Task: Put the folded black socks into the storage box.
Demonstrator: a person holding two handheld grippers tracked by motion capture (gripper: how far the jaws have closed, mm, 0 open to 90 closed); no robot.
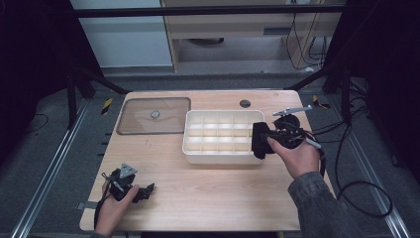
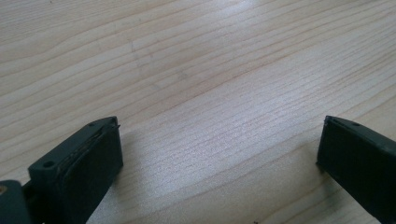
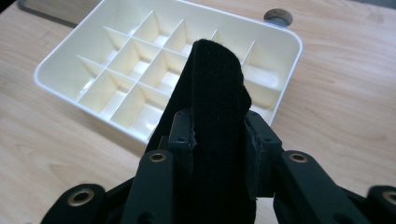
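There are two tongs, one in each hand. There is one black cloth strap (image 3: 215,93), one white tray (image 1: 194,148), one clear lid (image 1: 133,124) and one wooden tabletop (image 1: 208,193).

The right tongs (image 1: 261,140) sit at the right side of the tabletop, just by the right end of the white tray. They are squeezed on the black cloth strap. The strap sits right between the two jaws, and each jaw presses on one side of it. In the right gripper view the strap stands up out of the tongs (image 3: 217,135), with its long side running away from the hand and its rounded end pointing toward the tray. In the high view the strap (image 1: 258,141) hangs at the tray's right edge.

The tray has many small boxes inside it, in three rows.

The left tongs (image 1: 147,191) rest at the near left of the tabletop, well apart from the tray. Their jaws are wide apart, with bare wood (image 2: 210,93) between them.

The clear lid lies flat at the far left, just beside the tray.
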